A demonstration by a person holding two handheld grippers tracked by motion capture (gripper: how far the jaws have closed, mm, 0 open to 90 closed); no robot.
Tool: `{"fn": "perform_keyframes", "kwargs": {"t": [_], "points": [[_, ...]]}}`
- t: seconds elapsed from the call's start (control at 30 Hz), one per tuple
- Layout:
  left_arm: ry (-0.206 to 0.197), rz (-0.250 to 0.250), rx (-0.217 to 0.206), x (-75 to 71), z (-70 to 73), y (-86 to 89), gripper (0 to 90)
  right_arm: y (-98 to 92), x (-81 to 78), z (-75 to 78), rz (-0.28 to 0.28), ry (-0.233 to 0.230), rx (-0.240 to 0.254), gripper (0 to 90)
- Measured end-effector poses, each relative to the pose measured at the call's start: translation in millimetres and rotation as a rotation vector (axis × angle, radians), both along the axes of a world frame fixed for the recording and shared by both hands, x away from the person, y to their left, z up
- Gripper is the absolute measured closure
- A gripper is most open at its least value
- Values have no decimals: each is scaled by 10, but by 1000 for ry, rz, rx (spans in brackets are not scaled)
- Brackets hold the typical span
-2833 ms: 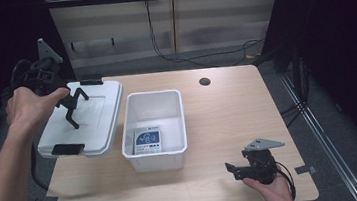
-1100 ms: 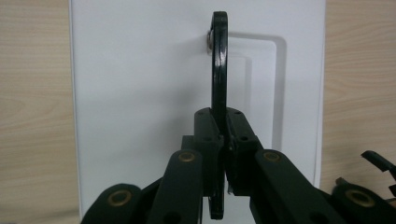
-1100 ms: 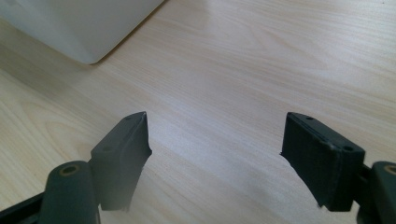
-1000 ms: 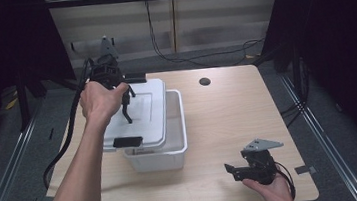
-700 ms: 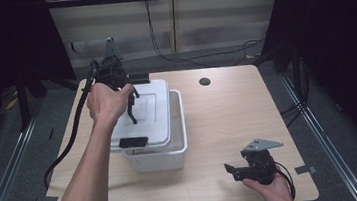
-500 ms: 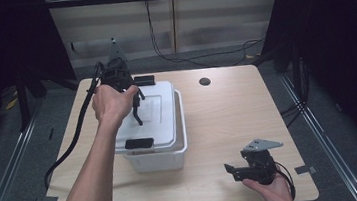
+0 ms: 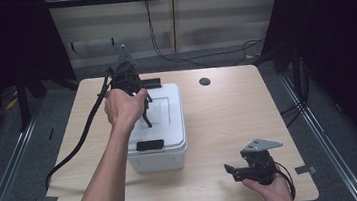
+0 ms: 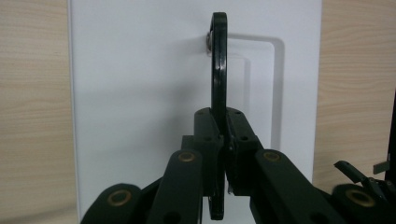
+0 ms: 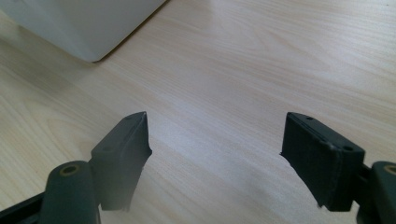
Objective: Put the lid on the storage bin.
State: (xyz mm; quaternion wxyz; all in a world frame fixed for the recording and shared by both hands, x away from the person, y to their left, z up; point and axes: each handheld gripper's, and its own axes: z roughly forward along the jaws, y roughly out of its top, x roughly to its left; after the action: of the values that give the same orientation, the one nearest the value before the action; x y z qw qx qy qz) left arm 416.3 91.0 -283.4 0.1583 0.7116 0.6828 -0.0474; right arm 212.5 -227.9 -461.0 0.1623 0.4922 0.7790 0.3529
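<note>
Lid (image 7: 160, 112) now over white bin (image 7: 158, 159), left hand-held gripper (image 8: 223, 140) clamping lid handle (image 8: 218, 70)

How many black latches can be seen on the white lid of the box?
2. One latch is on the near edge of the lid, toward the person. The other latch is on the far edge, beside the left gripper. Others may be hidden.

surfaces and finishes

table (image 7: 228, 110): pale wood-grain top, smooth, faint sheen.
lid (image 7: 165, 117): white plastic, smooth, matt; black plastic handle (image 8: 218, 60), glossy, with a metal rivet.
box (image 7: 157, 160): white plastic, slightly translucent.
left gripper (image 8: 223, 140), right gripper (image 9: 215, 154): black matt plastic, brass-coloured pivots, textured pads.
</note>
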Motion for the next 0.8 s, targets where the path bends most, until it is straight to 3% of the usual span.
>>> {"fn": "perform_keyframes", "kwargs": {"t": [0.17, 0.8], "points": [[5, -16, 22, 10, -46, -11, 850, 3, -1, 1, 4, -2, -2, 229], [8, -34, 30, 1, -98, -84, 845, 10, 3, -4, 9, 6, -5, 229]]}}
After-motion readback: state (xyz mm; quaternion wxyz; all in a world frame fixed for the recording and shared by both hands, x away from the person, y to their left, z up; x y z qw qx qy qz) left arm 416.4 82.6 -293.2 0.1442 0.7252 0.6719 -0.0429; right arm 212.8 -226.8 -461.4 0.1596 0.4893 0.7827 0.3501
